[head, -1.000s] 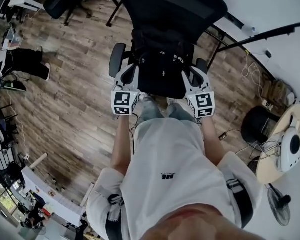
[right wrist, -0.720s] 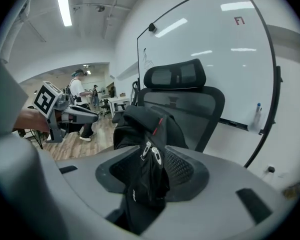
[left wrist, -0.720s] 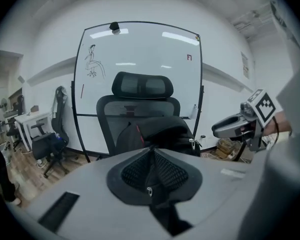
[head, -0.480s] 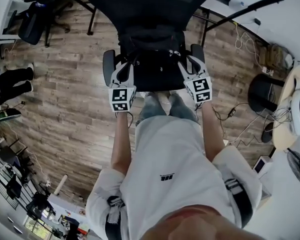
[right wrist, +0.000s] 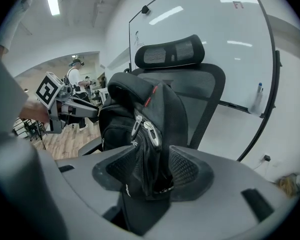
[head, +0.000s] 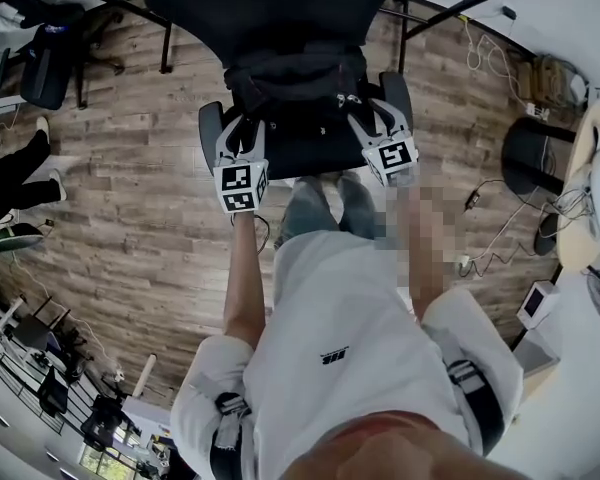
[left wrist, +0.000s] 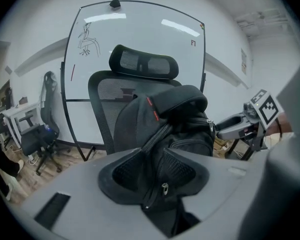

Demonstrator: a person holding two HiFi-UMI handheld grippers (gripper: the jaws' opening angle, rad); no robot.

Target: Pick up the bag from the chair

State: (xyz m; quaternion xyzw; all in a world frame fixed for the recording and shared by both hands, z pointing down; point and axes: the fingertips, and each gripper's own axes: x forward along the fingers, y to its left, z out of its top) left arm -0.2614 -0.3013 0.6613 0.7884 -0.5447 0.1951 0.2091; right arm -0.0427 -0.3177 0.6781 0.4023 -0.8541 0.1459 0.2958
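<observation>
On the seat of the chair (head: 280, 13), at twelve o'clock from the person (head: 340, 358), the black bag (head: 298, 86) stands upright against the backrest. The left gripper (head: 242, 136) is at the bag's eight o'clock and the right gripper (head: 366, 120) at its four o'clock. Both have just been opening their jaws, which now stand apart with bag fabric lying loosely between them, unclamped.

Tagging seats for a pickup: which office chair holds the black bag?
The mesh-backed chair straight ahead, with the bag on its seat; the other chair stands away by the desk at left.
</observation>
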